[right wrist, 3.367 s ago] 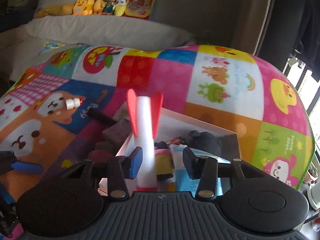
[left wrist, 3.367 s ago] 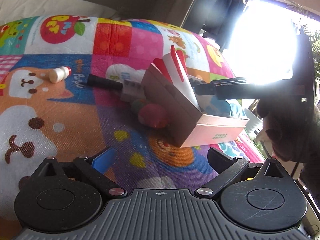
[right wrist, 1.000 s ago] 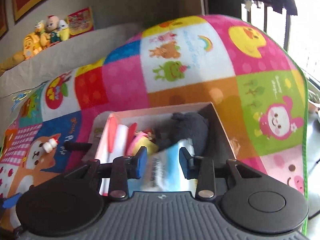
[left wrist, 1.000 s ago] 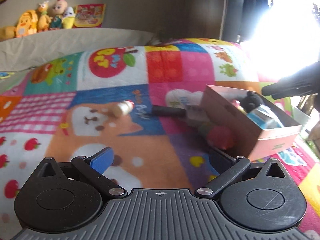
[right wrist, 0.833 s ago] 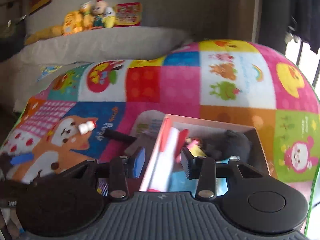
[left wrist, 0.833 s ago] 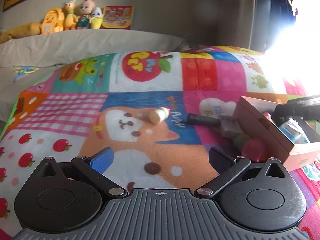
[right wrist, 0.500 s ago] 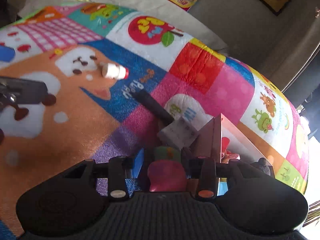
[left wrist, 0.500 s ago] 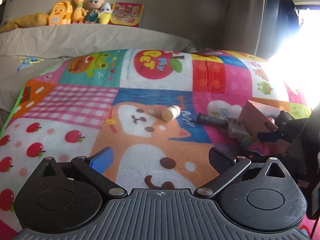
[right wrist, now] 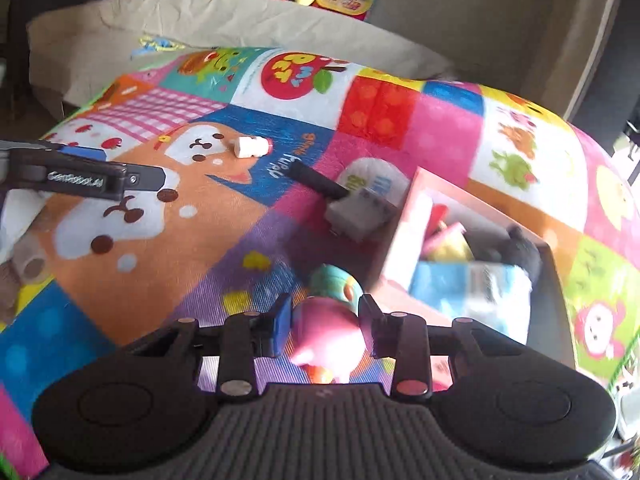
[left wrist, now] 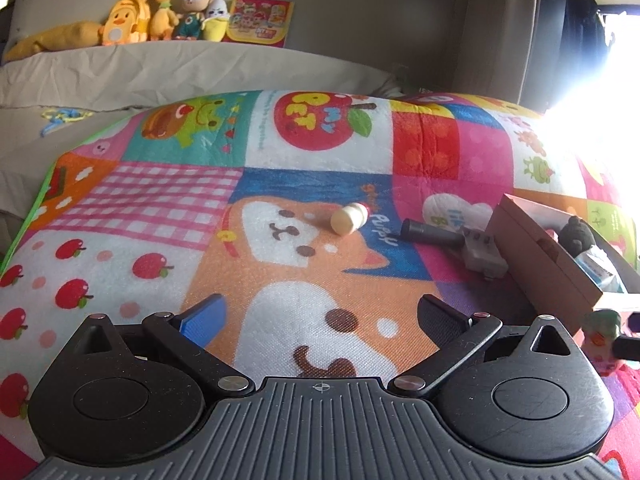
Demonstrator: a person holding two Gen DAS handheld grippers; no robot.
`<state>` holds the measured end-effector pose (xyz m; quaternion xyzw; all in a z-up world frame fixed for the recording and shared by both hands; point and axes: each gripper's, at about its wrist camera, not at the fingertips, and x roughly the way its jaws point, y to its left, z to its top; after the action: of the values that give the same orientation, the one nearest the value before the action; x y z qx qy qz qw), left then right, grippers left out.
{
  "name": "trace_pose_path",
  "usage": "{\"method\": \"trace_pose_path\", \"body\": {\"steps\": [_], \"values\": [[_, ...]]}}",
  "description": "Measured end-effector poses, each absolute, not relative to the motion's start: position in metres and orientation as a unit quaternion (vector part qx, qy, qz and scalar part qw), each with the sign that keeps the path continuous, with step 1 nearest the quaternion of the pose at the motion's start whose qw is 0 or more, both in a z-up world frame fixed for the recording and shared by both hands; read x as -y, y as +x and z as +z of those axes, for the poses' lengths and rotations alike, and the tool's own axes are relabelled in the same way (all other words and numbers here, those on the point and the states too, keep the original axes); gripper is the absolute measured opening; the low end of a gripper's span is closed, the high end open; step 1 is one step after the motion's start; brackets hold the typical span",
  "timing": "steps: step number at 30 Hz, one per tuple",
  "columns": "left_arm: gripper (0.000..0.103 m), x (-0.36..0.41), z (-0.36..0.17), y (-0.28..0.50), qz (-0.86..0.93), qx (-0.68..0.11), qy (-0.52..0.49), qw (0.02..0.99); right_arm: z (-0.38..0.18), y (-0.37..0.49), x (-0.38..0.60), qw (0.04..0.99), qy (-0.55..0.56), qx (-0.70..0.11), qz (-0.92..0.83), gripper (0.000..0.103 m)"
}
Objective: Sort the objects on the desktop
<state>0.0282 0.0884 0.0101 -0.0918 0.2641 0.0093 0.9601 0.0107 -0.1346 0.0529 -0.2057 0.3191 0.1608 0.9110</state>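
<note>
My right gripper is shut on a pink toy with a teal top and holds it just left of the pink box; the toy also shows in the left wrist view. The box holds a black plush, a blue packet and other toys. My left gripper is open and empty above the colourful mat. A small cream bottle with a red cap and a grey brush with a black handle lie on the mat.
The patchwork mat covers the surface. A beige cushion with plush toys lies behind it. Bright window glare is at the right. The left gripper's finger crosses the right wrist view.
The right gripper dropped from the box to the mat's toys and closed on the pink toy. The left gripper swung left, away from the box.
</note>
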Motion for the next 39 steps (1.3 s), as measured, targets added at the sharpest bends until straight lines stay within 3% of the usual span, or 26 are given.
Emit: {"method": "trace_pose_path", "body": {"steps": [3,7,9,14,16,18,20,26,35,38,39], "values": [[0.103,-0.079,0.014,0.037,-0.007,-0.259,-0.073,0.963,0.049,-0.007,0.163,0.926,-0.201,-0.299,0.115,0.033],[0.101,-0.060,0.025,0.074,-0.025,-0.239,-0.030,0.970,0.047,-0.016,0.205,0.946,-0.113,-0.290,0.094,0.055],[0.071,-0.048,0.025,0.105,-0.026,-0.256,0.000,0.966,0.043,-0.021,0.222,0.955,-0.074,-0.277,0.081,0.060],[0.068,-0.034,0.011,0.168,-0.022,-0.303,0.021,0.952,0.025,-0.026,0.244,0.961,-0.005,-0.270,0.062,0.070],[0.062,-0.031,0.007,0.182,-0.016,-0.311,0.034,0.950,0.015,-0.026,0.247,0.960,0.005,-0.274,0.055,0.076],[0.044,-0.027,0.004,0.190,-0.016,-0.319,0.044,0.947,0.008,-0.023,0.249,0.958,0.010,-0.281,0.048,0.076],[0.030,-0.024,0.003,0.193,-0.022,-0.328,0.051,0.943,0.009,-0.024,0.253,0.961,0.026,-0.272,0.051,0.085],[0.030,-0.012,0.012,0.156,-0.059,-0.310,0.065,0.947,0.008,-0.023,0.255,0.960,0.038,-0.272,0.055,0.087],[0.030,0.007,0.019,0.023,-0.208,-0.331,-0.004,0.921,0.012,-0.031,0.244,0.964,0.012,-0.258,0.068,0.089],[0.033,0.014,0.012,-0.004,-0.218,-0.329,0.025,0.918,0.018,-0.032,0.239,0.954,0.032,-0.275,0.114,0.089],[0.039,0.016,0.010,-0.010,-0.214,-0.327,0.040,0.919,0.021,-0.033,0.235,0.950,0.034,-0.280,0.133,0.090]]}}
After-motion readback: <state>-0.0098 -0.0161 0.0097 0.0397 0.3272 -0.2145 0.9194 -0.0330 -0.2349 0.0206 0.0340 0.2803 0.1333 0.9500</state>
